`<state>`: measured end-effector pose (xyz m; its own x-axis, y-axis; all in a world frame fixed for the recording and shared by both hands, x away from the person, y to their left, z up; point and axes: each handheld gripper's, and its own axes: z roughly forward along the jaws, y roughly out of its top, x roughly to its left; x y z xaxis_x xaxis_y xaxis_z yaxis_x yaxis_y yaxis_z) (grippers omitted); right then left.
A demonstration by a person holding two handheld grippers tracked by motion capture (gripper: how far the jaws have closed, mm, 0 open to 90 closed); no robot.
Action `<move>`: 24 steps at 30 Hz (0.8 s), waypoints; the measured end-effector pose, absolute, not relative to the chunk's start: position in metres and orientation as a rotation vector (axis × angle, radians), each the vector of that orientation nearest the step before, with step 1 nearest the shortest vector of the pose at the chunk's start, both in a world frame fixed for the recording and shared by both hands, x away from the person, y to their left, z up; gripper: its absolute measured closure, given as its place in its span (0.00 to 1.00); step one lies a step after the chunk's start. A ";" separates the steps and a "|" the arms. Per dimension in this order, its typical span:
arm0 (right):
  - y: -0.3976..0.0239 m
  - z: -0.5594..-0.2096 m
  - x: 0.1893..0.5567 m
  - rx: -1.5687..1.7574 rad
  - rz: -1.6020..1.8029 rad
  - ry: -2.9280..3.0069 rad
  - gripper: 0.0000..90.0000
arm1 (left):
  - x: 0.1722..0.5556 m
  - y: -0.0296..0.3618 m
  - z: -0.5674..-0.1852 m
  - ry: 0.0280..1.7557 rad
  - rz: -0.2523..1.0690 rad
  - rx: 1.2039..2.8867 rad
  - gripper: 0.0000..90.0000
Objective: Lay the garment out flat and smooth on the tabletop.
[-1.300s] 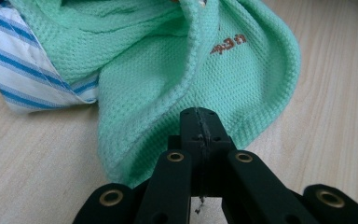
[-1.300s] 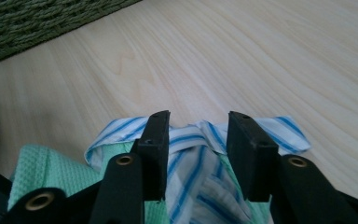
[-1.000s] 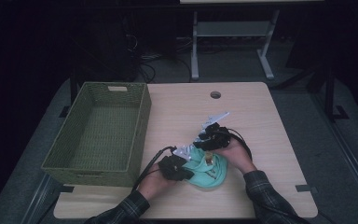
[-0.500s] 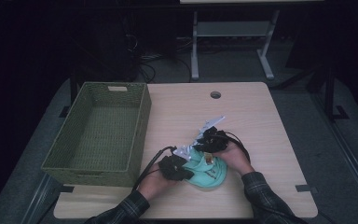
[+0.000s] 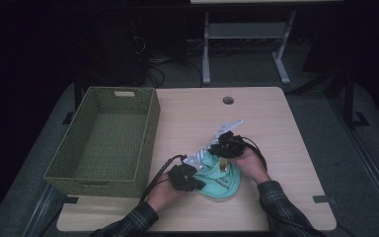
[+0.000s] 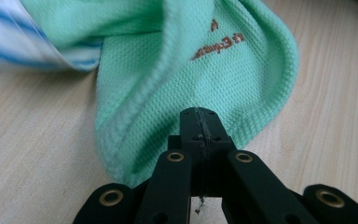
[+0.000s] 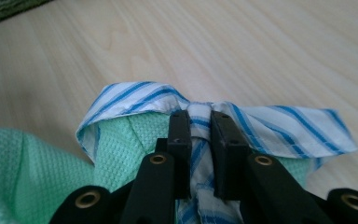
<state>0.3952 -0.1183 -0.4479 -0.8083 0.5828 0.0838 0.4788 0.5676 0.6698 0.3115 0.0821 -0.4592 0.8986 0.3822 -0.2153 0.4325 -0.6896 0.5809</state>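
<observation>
High view: lower centre of the table (image 5: 276, 128), my left claw (image 5: 193, 181) and right claw (image 5: 216, 148) work a green cloth (image 5: 222, 180).

Left gripper view: jaws clamped tight on its hem.

Right gripper view: jaws, just closing, pinch the striped cloth (image 7: 279, 121). Next, I judge, lift both toward the basket (image 5: 128, 98).

We wear dark plaid sleeves (image 5: 128, 223) on both forearms, and each of our hands carries a black gripper. Our left gripper (image 6: 199, 122) has two matte black jaws on hinged links, set with brass-ringed pivot holes and small screws, and a black cable (image 5: 159, 171) trails from it. Our right gripper (image 7: 200, 122) is built alike: black jaws, brass-ringed pivots.
</observation>
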 end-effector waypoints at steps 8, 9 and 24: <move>-0.132 -0.436 0.402 0.963 1.089 2.557 0.87 | 0.311 0.082 -0.459 0.581 -0.099 2.405 0.99; -0.134 -0.434 0.402 0.976 1.088 2.550 0.87 | 0.312 0.082 -0.459 0.576 -0.097 2.406 0.99; -0.164 -0.427 0.419 1.111 1.073 2.397 0.87 | 0.311 0.082 -0.459 0.588 -0.109 2.401 0.99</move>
